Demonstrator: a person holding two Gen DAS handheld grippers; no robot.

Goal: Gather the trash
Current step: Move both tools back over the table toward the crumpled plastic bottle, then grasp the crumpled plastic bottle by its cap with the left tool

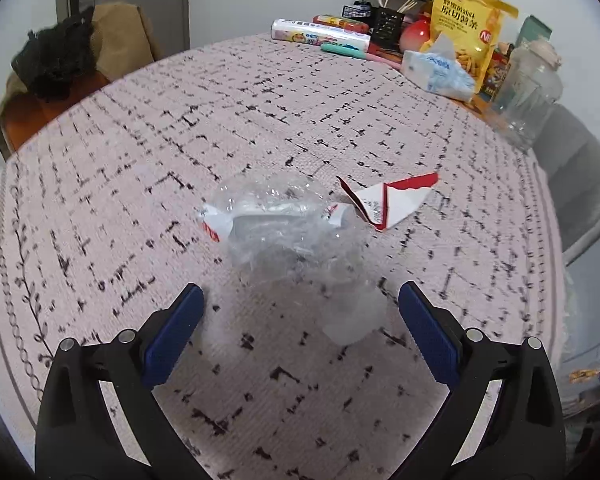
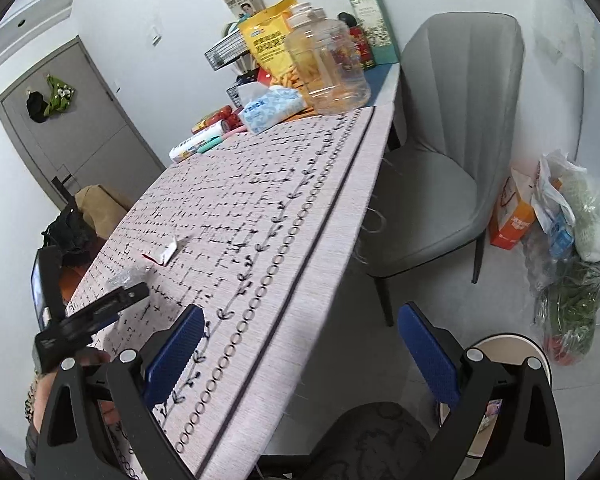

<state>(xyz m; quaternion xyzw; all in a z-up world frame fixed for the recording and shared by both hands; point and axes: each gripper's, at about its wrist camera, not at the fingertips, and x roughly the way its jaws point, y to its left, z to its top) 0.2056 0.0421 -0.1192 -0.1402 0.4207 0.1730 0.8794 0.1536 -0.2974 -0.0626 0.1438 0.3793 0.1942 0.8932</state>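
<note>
A crumpled clear plastic wrapper point(image 1: 284, 228) lies on the patterned tablecloth point(image 1: 260, 112), just ahead of my left gripper point(image 1: 300, 312), which is open and holds nothing. A torn red and white paper scrap point(image 1: 388, 204) rests to the wrapper's right. A small whitish translucent piece point(image 1: 352, 316) sits between the blue pads. In the right wrist view the paper scrap point(image 2: 164, 254) and the wrapper point(image 2: 126, 278) show far left. My right gripper point(image 2: 300, 336) is open and empty over the table's near edge. A round white bin point(image 2: 512, 356) stands on the floor behind its right finger.
At the table's far end stand a yellow snack bag point(image 1: 468, 20), a tissue pack point(image 1: 436, 72), a clear jar point(image 2: 328, 64) and a roll point(image 1: 320, 34). A grey chair point(image 2: 440, 168) is beside the table. Bags point(image 2: 572, 240) lie on the floor by the wall.
</note>
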